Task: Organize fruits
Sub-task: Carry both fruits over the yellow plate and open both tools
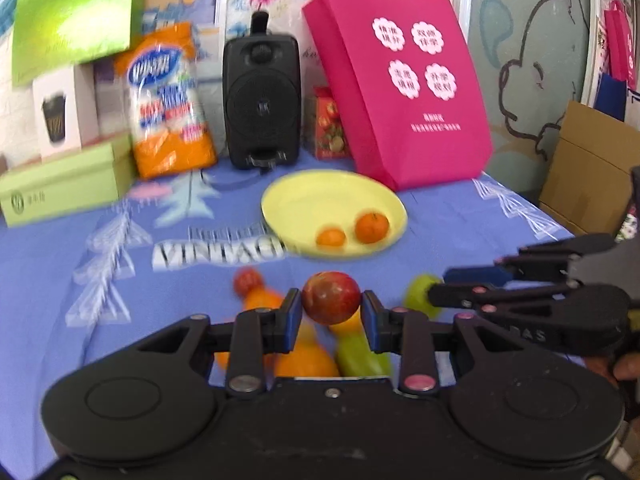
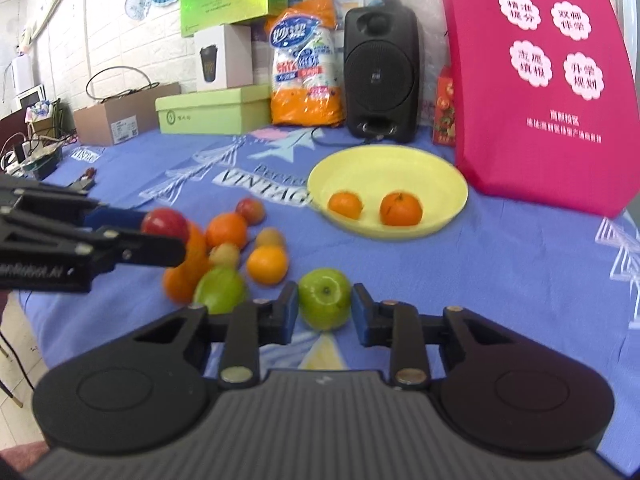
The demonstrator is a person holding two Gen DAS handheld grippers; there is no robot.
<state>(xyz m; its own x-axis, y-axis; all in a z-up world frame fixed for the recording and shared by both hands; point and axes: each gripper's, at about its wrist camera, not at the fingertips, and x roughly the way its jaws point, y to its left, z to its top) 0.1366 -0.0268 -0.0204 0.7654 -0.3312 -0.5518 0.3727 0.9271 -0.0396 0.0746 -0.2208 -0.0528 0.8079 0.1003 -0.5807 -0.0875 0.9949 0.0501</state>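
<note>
My left gripper (image 1: 331,308) is shut on a red apple (image 1: 331,297) and holds it above a heap of fruit. It also shows in the right wrist view (image 2: 168,236) with the red apple (image 2: 165,222). My right gripper (image 2: 325,308) is shut on a green apple (image 2: 325,298); it shows in the left wrist view (image 1: 434,286) with the green apple (image 1: 418,292). A yellow plate (image 2: 400,168) holds two mandarins (image 2: 401,209), and it appears in the left wrist view (image 1: 304,200). Oranges (image 2: 267,264) and another green apple (image 2: 220,292) lie on the blue cloth.
A pink tote bag (image 2: 548,80) stands right behind the plate. A black speaker (image 2: 380,68), an orange packet (image 2: 306,64) and green boxes (image 2: 212,110) line the back. The cloth's right edge (image 1: 560,224) borders a cardboard box (image 1: 592,168).
</note>
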